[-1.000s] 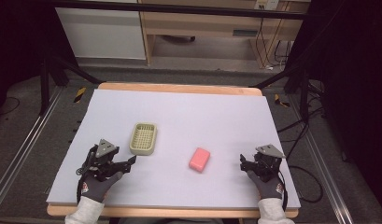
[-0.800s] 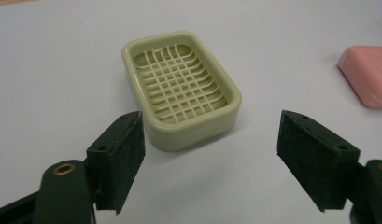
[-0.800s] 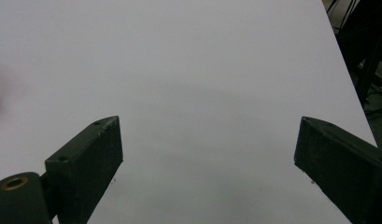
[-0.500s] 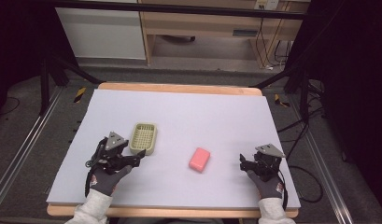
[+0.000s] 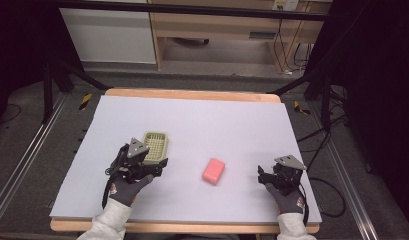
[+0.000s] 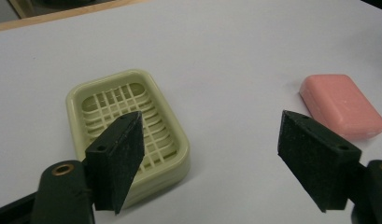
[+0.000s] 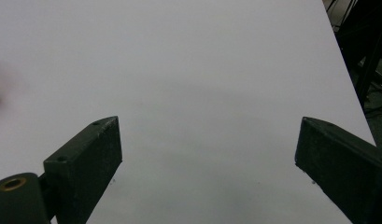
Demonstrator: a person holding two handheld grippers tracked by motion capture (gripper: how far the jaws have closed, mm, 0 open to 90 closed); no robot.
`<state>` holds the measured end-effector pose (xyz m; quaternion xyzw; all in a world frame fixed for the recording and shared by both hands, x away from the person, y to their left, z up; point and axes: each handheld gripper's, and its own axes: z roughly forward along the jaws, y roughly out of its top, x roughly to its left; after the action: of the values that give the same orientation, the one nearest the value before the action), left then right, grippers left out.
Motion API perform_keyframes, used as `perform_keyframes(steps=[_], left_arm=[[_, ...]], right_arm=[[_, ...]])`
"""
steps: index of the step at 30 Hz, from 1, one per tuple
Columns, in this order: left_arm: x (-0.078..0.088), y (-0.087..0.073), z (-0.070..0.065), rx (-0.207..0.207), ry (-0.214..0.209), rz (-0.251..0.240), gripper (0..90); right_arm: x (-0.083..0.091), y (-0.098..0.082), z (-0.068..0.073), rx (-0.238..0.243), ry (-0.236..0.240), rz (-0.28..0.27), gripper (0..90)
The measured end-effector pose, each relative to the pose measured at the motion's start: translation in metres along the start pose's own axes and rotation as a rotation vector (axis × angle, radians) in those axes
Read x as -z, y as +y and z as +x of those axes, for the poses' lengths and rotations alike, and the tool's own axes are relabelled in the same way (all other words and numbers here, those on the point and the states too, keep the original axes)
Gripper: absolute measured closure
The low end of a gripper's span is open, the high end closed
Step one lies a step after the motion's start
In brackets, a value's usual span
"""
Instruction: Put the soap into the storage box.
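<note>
Our left gripper (image 5: pixel 151 169) has advanced across the white table (image 5: pixel 232 125) over the past second, moving from the near-left edge up to the pale green soap dish (image 5: pixel 155 146), which has not shifted. Our right gripper (image 5: pixel 266 176) has stayed parked near the table's right front corner throughout. We read the advance as the opening reach: the dish looks like the first thing to be taken, or steadied, with the pink soap bar (image 5: pixel 213 170) lying well apart to its right, near the table's middle.

In the left gripper view our tongs stand wide open, holding nothing. One jaw hangs over the near corner of the soap dish (image 6: pixel 128 126); whether it touches the rim we cannot tell. The other jaw sits over bare table just short of the soap bar (image 6: pixel 343 105).

In the right gripper view our other tongs are equally wide apart and empty, with plain tabletop (image 7: pixel 202 84) between the jaws.
</note>
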<state>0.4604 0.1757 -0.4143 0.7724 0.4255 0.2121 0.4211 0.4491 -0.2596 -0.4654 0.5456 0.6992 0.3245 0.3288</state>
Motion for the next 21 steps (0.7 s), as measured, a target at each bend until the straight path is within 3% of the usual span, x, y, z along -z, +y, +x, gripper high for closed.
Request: perform_keyframes(steps=[21], left_arm=[[-0.020, 0.014, -0.027, -0.052, -0.042, 0.020, 22.0]], right_arm=[[0.000, 0.000, 0.000, -0.006, 0.008, -0.003, 7.4]])
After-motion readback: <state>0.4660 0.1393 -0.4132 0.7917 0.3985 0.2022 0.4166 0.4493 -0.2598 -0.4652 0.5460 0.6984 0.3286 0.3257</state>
